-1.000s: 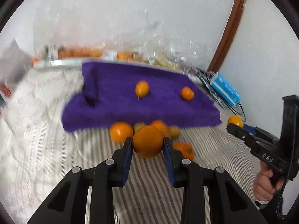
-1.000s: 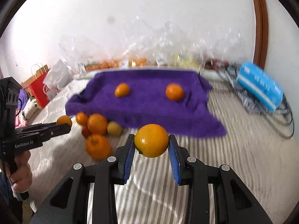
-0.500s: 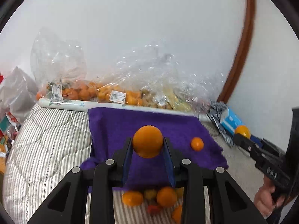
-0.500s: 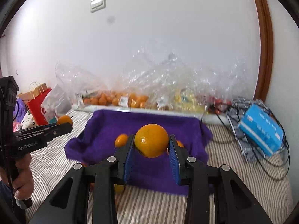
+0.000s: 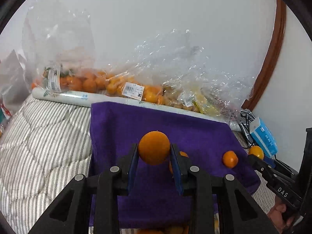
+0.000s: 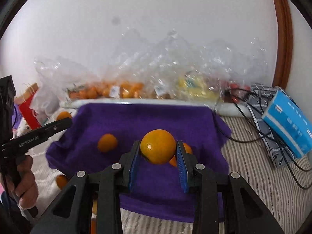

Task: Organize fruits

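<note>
Each claw (image 5: pixel 154 156) pinches an orange (image 5: pixel 154 148) between its pads.

My left gripper (image 5: pixel 154 156) clamps an orange (image 5: pixel 154 147) that hides most of a smaller fruit (image 5: pixel 183 154) lying behind its right finger on the purple towel (image 5: pixel 120 128). My right gripper (image 6: pixel 158 154) does likewise, its own orange (image 6: pixel 158 146) masking a second fruit (image 6: pixel 187 148). Loose fruit (image 5: pixel 171 230) at the near edge is cut off by the frame. The far plastic bags (image 6: pixel 175 81) are blurred in the right view, their contents unclear.
</note>
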`<action>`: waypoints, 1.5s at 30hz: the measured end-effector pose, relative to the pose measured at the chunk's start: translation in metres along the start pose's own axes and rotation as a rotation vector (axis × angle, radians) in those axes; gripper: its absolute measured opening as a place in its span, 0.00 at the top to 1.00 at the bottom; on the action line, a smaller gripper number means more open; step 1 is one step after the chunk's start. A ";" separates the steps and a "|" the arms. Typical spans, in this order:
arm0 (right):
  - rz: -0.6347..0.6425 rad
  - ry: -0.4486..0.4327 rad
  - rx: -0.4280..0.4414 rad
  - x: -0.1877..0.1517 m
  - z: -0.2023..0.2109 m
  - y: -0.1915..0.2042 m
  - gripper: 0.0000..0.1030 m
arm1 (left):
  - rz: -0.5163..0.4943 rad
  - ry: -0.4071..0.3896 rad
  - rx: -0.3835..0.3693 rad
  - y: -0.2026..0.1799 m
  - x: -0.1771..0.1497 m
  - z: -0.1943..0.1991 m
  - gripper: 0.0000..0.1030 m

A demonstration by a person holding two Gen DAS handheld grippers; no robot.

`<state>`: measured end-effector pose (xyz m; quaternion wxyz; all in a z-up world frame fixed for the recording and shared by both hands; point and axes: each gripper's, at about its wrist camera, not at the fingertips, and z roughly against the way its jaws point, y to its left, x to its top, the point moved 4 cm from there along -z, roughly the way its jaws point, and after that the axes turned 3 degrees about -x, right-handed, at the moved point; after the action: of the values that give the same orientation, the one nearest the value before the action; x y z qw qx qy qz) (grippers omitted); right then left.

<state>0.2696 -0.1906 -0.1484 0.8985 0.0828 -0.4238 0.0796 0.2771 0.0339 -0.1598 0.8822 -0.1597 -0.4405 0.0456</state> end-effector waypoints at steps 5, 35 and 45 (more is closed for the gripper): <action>-0.032 0.008 -0.001 -0.003 -0.004 -0.014 0.66 | 0.019 -0.009 -0.016 0.006 -0.006 -0.007 0.70; -0.010 0.094 -0.005 -0.020 -0.030 -0.013 0.66 | -0.006 0.048 0.024 0.010 -0.015 -0.030 0.70; 0.004 0.112 -0.001 -0.023 -0.033 -0.011 0.66 | -0.011 0.062 0.016 0.009 -0.016 -0.033 0.70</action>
<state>0.2826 -0.1961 -0.1881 0.9207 0.0769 -0.3729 0.0860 0.2945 0.0312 -0.1935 0.8969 -0.1515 -0.4137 0.0392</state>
